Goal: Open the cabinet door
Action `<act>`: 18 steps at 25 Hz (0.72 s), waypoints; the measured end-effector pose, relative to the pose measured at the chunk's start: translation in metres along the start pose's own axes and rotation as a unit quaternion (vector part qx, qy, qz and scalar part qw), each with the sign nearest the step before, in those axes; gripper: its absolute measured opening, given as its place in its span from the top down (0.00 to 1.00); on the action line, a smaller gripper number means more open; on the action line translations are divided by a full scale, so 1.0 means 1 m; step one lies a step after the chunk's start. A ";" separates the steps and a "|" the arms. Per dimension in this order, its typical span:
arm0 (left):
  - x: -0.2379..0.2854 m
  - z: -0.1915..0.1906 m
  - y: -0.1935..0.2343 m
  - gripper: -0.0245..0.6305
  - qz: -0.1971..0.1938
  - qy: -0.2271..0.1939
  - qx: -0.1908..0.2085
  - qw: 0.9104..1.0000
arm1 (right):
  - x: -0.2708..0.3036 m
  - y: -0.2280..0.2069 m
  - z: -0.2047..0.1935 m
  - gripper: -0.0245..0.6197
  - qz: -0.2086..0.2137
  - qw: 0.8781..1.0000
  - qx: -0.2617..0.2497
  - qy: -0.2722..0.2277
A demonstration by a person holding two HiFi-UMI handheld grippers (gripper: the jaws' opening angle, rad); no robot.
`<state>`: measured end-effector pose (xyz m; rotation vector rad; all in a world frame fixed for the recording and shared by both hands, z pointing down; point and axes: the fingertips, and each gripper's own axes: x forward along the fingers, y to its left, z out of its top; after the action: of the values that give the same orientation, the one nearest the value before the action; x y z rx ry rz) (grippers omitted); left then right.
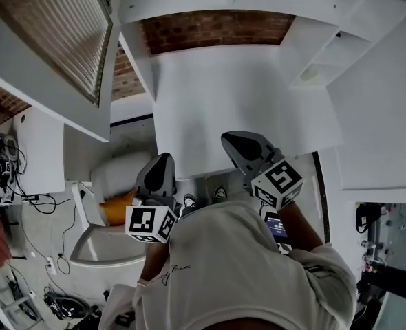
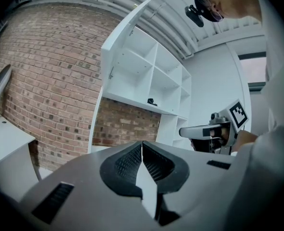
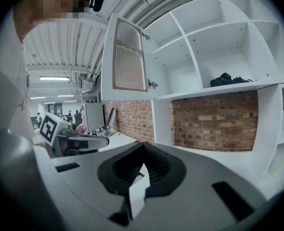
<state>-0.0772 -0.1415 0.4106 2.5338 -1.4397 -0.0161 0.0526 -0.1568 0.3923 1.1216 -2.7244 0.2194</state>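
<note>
The cabinet door (image 3: 129, 57) stands swung wide, left of the open shelves (image 3: 219, 37) — seemingly finished. Left gripper (image 2: 142, 150) and right gripper (image 3: 143, 153) are both closed on nothing; a careless lift could knock the door's overhanging edge — swinging it shut.

Soft, even light all over, no hard glare. In the right gripper view a long lamp (image 3: 55, 78) glows on the ceiling far back. The white shelves (image 3: 214, 42) look bright; the brick wall (image 3: 214, 121) under them sits in a bit of shade. Head view is greyer & dimmer, esp. down by the floor (image 1: 24, 232). Both gripper views are round w/ black corners, and straight lines bend near the edges. My right gripper (image 3: 143, 153) and my left gripper (image 2: 142, 150) sit so close to the lens they look soft; far stuff is sharper.
</note>
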 end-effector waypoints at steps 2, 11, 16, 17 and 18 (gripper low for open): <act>0.004 -0.003 -0.003 0.94 -0.002 0.004 -0.007 1.000 | -0.008 -0.006 -0.008 0.93 -0.010 1.000 0.009 0.012; 0.012 -0.007 -0.006 0.94 -0.008 0.013 0.002 1.000 | -0.027 -0.020 -0.022 0.93 -0.033 0.999 0.033 0.025; 0.013 -0.011 -0.008 0.94 -0.013 0.024 0.001 1.000 | -0.040 -0.036 -0.029 0.93 -0.069 0.996 0.055 0.027; 0.013 -0.013 -0.006 0.94 -0.012 0.026 0.002 1.000 | -0.040 -0.036 -0.030 0.93 -0.070 0.996 0.055 0.029; 0.013 -0.014 -0.006 0.94 -0.011 0.028 0.003 1.000 | -0.041 -0.035 -0.031 0.93 -0.071 0.996 0.052 0.032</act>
<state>-0.0640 -0.1472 0.4243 2.5331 -1.3923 0.0550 0.1098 -0.1471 0.4159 1.3055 -2.5915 0.3731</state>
